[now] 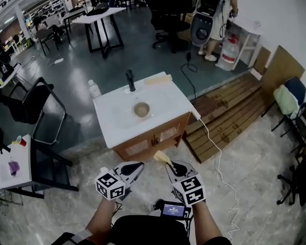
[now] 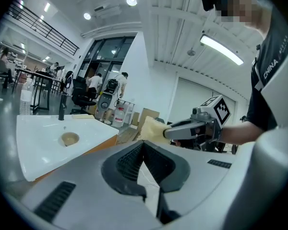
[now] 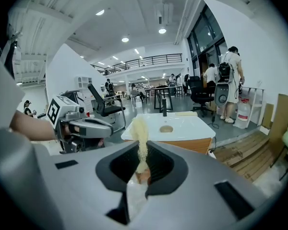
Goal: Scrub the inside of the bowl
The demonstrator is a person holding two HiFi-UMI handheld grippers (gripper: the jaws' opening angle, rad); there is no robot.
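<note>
Bowl [image 1: 141, 109] sits mid-worktop [image 1: 112, 124], well ahead of both grippers, not reached yet; looks empty, tho too small to be sure. Right gripper [image 1: 169, 164] fingers clamped on yellow sponge [image 1: 161, 157], tip fwd, prob. ready to scrub. Left gripper [image 1: 138, 165] fingers closed on nothing, likely free to steady.

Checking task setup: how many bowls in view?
1. The bowl sits centred on the counter, before the faucet. Distant tables are too small to rule out others.
</note>
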